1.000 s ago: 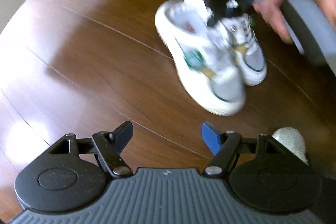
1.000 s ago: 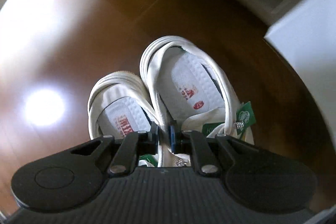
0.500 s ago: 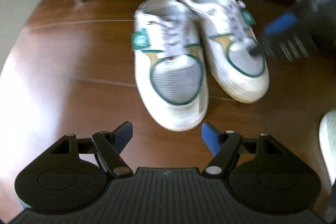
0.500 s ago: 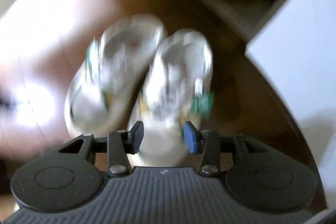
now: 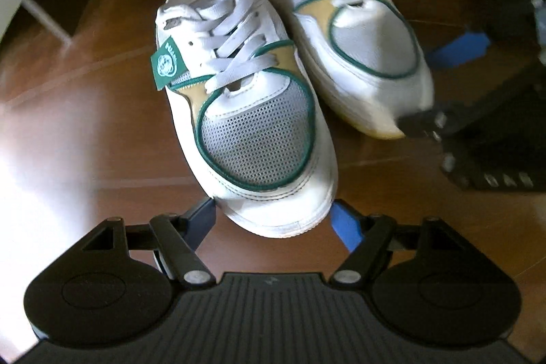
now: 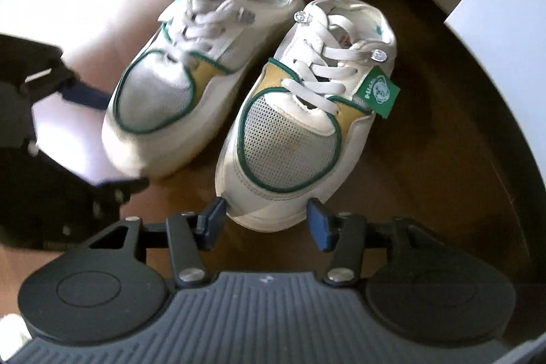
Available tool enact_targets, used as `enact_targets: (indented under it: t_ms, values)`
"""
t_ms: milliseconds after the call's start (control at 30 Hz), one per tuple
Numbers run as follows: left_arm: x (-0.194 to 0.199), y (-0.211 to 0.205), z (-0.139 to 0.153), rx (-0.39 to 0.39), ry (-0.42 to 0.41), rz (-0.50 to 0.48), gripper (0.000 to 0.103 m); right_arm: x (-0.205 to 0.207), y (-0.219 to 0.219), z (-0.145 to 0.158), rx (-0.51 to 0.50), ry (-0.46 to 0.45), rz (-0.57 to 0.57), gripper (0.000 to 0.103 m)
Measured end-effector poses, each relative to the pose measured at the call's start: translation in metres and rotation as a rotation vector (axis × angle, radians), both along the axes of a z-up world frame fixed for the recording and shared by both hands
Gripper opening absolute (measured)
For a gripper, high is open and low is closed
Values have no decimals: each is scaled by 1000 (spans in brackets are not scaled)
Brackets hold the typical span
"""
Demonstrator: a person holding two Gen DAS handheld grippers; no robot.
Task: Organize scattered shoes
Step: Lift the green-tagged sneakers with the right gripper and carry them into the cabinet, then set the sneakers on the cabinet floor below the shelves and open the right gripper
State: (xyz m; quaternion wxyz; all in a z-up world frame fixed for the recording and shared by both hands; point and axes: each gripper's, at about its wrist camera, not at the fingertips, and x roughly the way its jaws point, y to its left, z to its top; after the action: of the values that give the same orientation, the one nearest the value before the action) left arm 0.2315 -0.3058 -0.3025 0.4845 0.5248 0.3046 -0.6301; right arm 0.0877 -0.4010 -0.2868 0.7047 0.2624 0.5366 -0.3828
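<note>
The left gripper (image 5: pixel 274 220) is spread wide, the toe of 1 white sneaker (image 5: pixel 252 125) between its fingertips. The right gripper (image 6: pixel 266 222) is likewise wide around the toe of the other sneaker (image 6: pixel 300 132). 2 sneakers sit side by side on the wooden floor (image 5: pixel 85 125), toes toward both grippers.

Shoes (image 5: pixel 252 111) (image 6: pixel 293 132) showing white uppers, grey mesh toes, green piping, mustard-yellow panels, white laces, green tags (image 5: pixel 168 63) with white print. Floor (image 5: pixel 85 139) showing reddish-brown wood grain. Gripper pads (image 5: pixel 346 229) showing blue; gripper bodies black, ribbed grey.
</note>
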Motion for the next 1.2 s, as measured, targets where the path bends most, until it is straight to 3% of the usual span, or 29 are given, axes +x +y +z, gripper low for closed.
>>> enact_targets:
  t_ms: [133, 400, 600, 700, 833, 967, 1100, 1200]
  values:
    - [12, -32, 4, -56, -33, -50, 77, 7, -27, 7, -8, -61, -79, 41]
    - [16, -92, -2, -132, -73, -182, 78, 16, -63, 15, -40, -94, -164, 34]
    - [23, -120, -8, -178, -82, -260, 79, 18, -78, 24, -93, -82, -114, 21]
    - [24, -127, -9, -198, -93, -319, 79, 15, -75, 24, -113, -59, -94, 20]
    - [24, -119, -8, -217, -122, -394, 78, -5, -79, 38, -144, -3, -149, 20]
    - [32, -114, -13, -201, -157, -415, 78, -6, -77, 38, -223, 177, -155, 21]
    - [31, -116, -18, -197, -172, -463, 80, 2, -83, 18, -307, 294, -92, 20]
    - [28, -115, -24, -216, -180, -530, 82, 4, -73, 10, -415, 382, 30, 8]
